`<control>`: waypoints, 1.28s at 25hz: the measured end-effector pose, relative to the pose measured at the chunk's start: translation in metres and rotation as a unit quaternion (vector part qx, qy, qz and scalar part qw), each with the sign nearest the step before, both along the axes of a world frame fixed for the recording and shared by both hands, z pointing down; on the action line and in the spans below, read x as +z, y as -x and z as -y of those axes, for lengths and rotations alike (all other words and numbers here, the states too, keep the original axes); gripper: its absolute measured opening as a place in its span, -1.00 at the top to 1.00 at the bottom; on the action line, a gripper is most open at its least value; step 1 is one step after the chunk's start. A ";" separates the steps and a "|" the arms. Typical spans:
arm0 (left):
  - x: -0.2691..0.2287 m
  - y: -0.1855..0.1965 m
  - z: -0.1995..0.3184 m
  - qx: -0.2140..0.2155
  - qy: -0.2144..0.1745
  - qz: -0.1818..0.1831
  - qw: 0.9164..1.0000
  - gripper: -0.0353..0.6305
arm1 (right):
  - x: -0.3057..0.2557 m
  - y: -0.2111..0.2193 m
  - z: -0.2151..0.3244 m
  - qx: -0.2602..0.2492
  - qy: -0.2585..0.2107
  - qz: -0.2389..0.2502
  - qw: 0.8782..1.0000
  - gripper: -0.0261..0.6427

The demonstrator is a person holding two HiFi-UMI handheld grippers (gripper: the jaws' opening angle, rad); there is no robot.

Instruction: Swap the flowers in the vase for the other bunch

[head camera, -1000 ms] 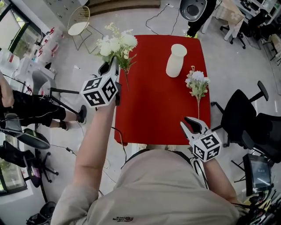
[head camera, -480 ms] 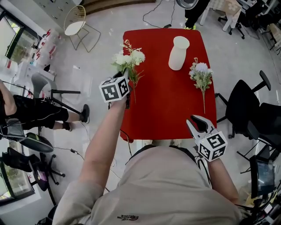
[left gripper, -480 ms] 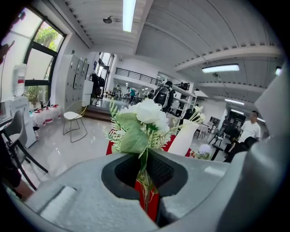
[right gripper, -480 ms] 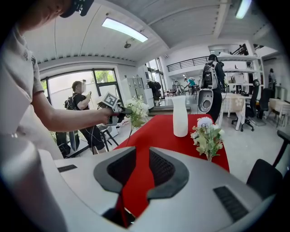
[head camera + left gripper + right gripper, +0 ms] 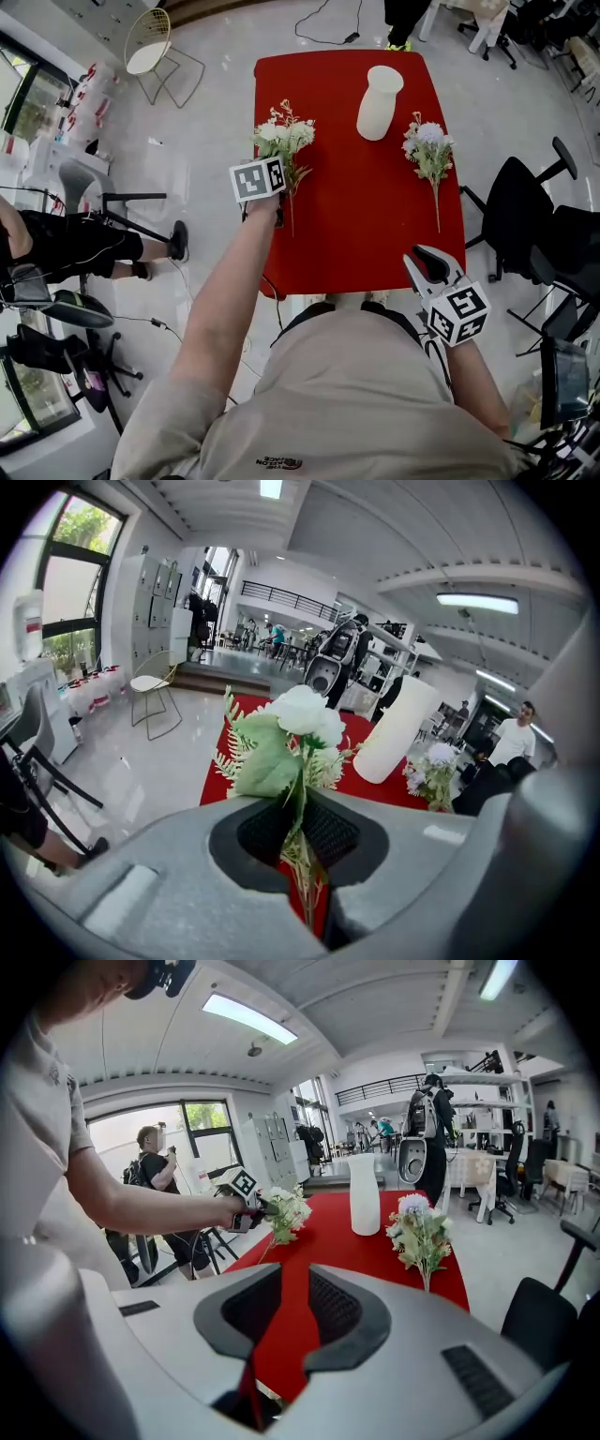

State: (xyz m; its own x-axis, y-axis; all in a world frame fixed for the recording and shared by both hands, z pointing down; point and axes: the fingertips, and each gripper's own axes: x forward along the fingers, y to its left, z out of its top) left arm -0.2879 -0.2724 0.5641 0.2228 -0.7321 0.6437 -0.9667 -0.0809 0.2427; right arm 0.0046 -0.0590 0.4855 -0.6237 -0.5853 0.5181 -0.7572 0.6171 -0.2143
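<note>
White bunch [image 5: 284,141] stem pinched in L gripper [image 5: 298,841], prob. over table [image 5: 356,206], R gripper [image 5: 281,1307] spread

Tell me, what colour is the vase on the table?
Plain white, with no pattern. The vase shows best in the head view.
</note>
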 end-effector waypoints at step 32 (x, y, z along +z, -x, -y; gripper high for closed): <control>-0.011 -0.003 -0.029 -0.009 -0.031 0.003 0.999 0.46 | 0.001 -0.002 0.004 -0.001 -0.001 0.008 1.000 0.63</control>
